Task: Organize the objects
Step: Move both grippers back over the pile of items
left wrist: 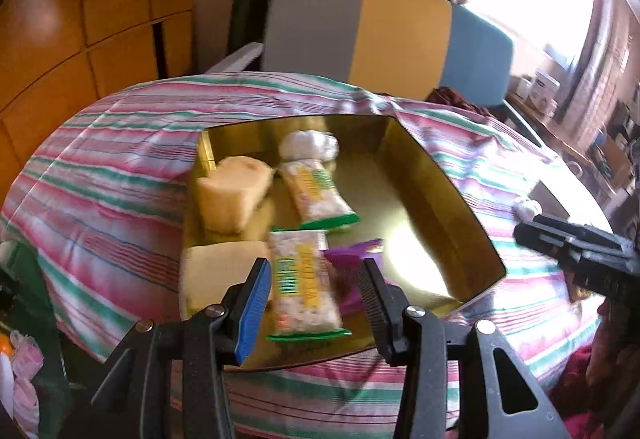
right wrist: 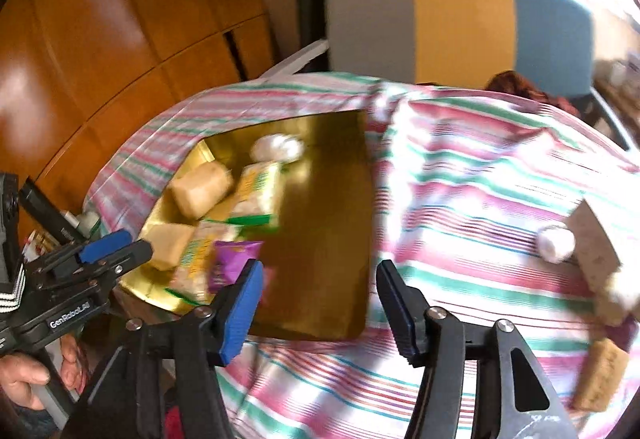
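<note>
A gold tray [left wrist: 448, 199] lies on the striped tablecloth [left wrist: 120, 143]. In it are two yellow sponges [left wrist: 230, 195], two green-edged snack bars [left wrist: 302, 279], a white ball [left wrist: 308, 145] and a purple packet [left wrist: 352, 255]. My left gripper [left wrist: 316, 279] is open above the near snack bar, holding nothing. My right gripper [right wrist: 320, 287] is open and empty over the tray's near edge [right wrist: 320, 335]; it also shows at the right of the left wrist view [left wrist: 576, 243]. The left gripper shows at the left of the right wrist view [right wrist: 112, 251].
On the cloth to the right lie a white ball [right wrist: 556, 243], a beige block [right wrist: 596, 239] and a tan sponge [right wrist: 600, 375]. A grey, yellow and blue chair back [left wrist: 380, 35] stands behind the table. Wooden cabinets [left wrist: 80, 19] fill the left.
</note>
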`<control>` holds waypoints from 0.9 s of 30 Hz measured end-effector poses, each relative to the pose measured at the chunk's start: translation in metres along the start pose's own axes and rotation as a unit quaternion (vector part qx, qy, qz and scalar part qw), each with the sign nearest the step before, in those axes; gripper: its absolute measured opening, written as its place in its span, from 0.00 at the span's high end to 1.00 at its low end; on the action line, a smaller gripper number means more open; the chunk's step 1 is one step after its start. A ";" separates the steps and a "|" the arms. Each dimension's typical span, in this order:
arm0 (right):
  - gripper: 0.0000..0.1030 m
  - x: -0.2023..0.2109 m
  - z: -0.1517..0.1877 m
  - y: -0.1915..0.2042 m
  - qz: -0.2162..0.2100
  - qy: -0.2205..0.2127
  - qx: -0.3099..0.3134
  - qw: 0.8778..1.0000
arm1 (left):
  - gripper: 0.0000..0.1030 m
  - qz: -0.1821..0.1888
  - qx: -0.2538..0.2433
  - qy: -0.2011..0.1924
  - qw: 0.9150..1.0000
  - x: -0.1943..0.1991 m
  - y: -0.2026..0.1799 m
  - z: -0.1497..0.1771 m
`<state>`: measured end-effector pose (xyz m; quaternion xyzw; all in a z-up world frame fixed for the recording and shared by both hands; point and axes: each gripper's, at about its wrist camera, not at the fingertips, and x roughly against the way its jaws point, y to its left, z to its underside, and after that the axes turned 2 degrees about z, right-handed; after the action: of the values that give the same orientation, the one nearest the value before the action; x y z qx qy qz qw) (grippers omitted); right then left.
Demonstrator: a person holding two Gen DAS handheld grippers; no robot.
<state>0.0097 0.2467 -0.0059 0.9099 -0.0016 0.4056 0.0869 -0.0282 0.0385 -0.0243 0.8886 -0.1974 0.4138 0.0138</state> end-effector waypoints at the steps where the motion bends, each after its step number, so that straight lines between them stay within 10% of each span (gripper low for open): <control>1: 0.40 0.005 0.001 -0.010 0.008 -0.002 -0.006 1.000 | 0.56 0.005 -0.005 0.001 1.000 -0.001 -0.004 -0.001; 11: 0.27 0.057 0.014 -0.154 0.121 -0.012 -0.134 0.984 | 0.56 0.063 -0.066 -0.002 0.996 -0.004 -0.056 -0.014; 20: 0.24 0.114 0.057 -0.293 0.233 -0.067 -0.319 0.916 | 0.56 0.102 -0.118 0.021 0.988 -0.017 -0.112 -0.026; 27: 0.23 0.131 0.093 -0.337 0.179 -0.107 -0.448 0.869 | 0.56 0.173 -0.125 0.077 0.974 -0.044 -0.168 -0.033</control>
<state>0.1912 0.5726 -0.0230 0.7949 -0.3556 0.2703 0.4106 -0.0170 0.2145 -0.0124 0.7977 -0.3963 0.4493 0.0683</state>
